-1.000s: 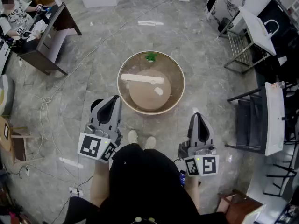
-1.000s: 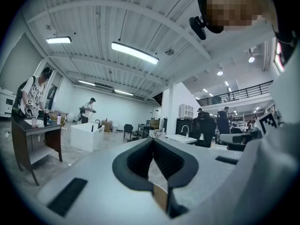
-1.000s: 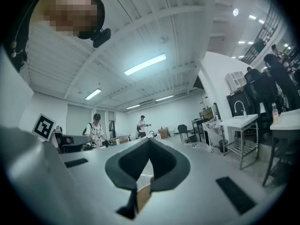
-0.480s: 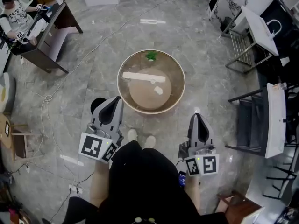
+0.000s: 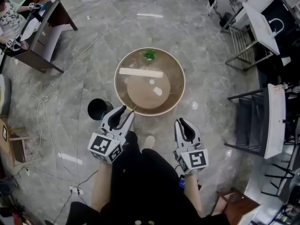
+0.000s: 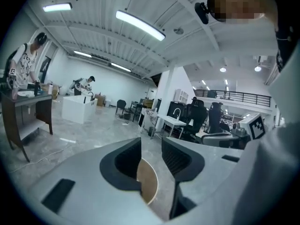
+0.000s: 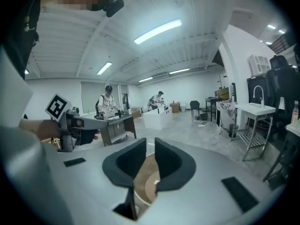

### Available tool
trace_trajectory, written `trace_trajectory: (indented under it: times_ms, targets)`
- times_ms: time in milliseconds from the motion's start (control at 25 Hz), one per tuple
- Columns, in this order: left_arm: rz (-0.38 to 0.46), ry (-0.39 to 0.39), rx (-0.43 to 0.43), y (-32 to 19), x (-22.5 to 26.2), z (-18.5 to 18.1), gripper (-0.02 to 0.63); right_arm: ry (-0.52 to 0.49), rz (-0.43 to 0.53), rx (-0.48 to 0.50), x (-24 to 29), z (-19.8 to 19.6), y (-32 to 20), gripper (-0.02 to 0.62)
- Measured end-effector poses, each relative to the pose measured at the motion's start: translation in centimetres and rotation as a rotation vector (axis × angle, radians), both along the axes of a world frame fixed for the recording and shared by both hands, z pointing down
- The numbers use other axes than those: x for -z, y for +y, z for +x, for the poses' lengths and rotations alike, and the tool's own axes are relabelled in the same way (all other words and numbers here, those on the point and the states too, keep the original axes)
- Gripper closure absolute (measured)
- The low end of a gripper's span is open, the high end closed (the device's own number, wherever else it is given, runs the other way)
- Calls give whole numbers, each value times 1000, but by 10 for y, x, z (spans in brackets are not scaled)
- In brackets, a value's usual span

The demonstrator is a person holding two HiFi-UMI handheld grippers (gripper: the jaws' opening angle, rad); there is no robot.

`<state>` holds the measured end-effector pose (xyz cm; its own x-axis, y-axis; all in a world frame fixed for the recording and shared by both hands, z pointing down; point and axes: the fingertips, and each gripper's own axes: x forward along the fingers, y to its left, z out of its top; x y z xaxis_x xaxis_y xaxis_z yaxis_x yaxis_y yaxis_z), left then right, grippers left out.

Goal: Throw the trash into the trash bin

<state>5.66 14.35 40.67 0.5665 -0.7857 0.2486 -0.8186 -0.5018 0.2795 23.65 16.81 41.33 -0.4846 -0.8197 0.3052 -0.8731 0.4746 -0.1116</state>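
Observation:
A round brown table point(image 5: 120, 92) stands in front of me in the head view. On it lie a long white strip point(image 5: 140, 72), a green scrap point(image 5: 150, 55) and a small white crumpled piece point(image 5: 158, 91). A black trash bin point(image 5: 98, 108) stands on the floor at the table's near left. My left gripper point(image 5: 125, 111) hovers just right of the bin at the table's near rim. Its jaws are opening, and the left gripper view shows only the table's edge through the gap point(image 6: 151, 146). My right gripper point(image 5: 182, 122) is near the table's front right, jaws opening slightly point(image 7: 150, 149), nothing between them.
A dark desk point(image 5: 47, 29) with a seated person is at the far left. White tables and black chairs point(image 5: 274, 116) line the right side. Cables point(image 5: 44, 102) trail over the grey stone floor on the left. My own shoe point(image 5: 149, 141) shows between the grippers.
Both grippers have come down and drawn in toward my body. The left jaws have parted, the right ones a little. The black bin, half hidden before, now shows fully.

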Motion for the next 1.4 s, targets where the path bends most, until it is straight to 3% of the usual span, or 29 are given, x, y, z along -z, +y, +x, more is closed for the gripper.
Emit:
trace_trajectory:
  times_ms: [160, 360, 560, 680, 880, 1040, 1200, 1400]
  targets:
    - [-67, 5, -100, -21, -32, -3, 482, 78, -105, 54, -28, -34, -25, 441]
    - [-42, 89, -352, -48, -53, -4, 482, 145, -189, 52, -85, -76, -68, 413]
    - [-123, -23, -432, -87, -124, -13, 483, 303, -271, 18, -164, -89, -113, 413]
    - [-229, -32, -407, -103, -177, -18, 488, 433, -327, 28, -217, -87, -125, 416]
    - [-473, 37, -249, -109, -261, -33, 540, 573, -474, 48, -309, -68, -130, 439]
    - [-657, 20, -170, -91, -326, -45, 546, 601, -588, 40, -362, -51, -128, 449]
    - [-838, 112, -75, -74, -371, -44, 548, 615, -637, 80, -395, -38, -131, 446]
    - [-942, 213, -16, -81, -403, -33, 549, 604, -675, 109, -430, -25, -149, 443]
